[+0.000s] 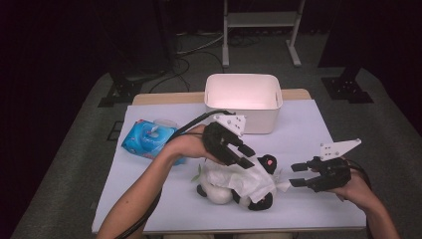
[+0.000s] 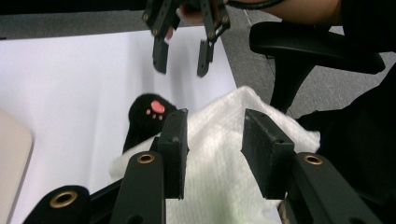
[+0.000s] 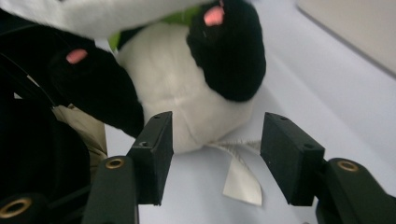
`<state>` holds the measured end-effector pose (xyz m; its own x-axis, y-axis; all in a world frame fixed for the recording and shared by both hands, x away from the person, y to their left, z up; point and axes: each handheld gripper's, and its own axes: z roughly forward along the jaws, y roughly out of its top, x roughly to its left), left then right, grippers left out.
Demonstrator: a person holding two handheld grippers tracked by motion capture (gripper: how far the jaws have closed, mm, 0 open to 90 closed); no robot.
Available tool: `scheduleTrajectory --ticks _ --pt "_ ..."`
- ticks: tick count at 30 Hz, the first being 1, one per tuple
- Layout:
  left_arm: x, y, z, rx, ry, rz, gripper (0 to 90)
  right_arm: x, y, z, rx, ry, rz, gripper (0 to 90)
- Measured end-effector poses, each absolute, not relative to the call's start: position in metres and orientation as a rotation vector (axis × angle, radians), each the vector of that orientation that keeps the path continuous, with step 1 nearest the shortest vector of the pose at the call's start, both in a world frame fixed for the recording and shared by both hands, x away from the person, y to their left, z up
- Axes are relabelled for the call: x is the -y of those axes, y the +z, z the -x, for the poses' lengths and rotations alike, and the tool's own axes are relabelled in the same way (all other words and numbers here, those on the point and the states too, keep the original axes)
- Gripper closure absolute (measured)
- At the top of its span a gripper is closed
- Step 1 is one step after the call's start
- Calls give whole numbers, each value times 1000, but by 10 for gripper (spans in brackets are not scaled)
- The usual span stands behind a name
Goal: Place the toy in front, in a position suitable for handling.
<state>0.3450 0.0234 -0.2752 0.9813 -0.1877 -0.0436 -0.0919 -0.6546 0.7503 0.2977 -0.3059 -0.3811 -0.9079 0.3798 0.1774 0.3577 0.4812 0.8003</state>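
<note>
the plush panda [image 1: 234, 191] is soft, fuzzy cloth in black and white, with a thin, crinkled white wipe [image 1: 244, 179] draped on it; the table [image 1: 308, 134] has a smooth matt white top; the bin [image 1: 244, 99] looks like smooth matt plastic; the wipes pack [image 1: 148, 138] is glossy blue film; gripper pads [image 2: 173, 140] are rough matt black

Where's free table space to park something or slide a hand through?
Free: the back-right stretch of the table between the white bin and the right gripper; also the front-left corner, below the blue wipes pack. Crowded: the centre, where the left gripper hovers open over the wipe-draped plush panda, right gripper open beside it.
</note>
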Motion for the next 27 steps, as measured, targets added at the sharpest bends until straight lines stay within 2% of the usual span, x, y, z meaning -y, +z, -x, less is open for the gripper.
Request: scheduleTrajectory --ticks 12,17,27 --pt "-60 -289 -346 109 -134 -2307 593 277 -344 -304 -2724 1403 -553 441" --pt "-76 -294 -347 67 -120 -2311 589 245 -325 -311 -2766 1365 -450 435" --pt "-93 -301 -345 42 -109 -2311 585 190 -321 -329 -2886 1243 -306 423"
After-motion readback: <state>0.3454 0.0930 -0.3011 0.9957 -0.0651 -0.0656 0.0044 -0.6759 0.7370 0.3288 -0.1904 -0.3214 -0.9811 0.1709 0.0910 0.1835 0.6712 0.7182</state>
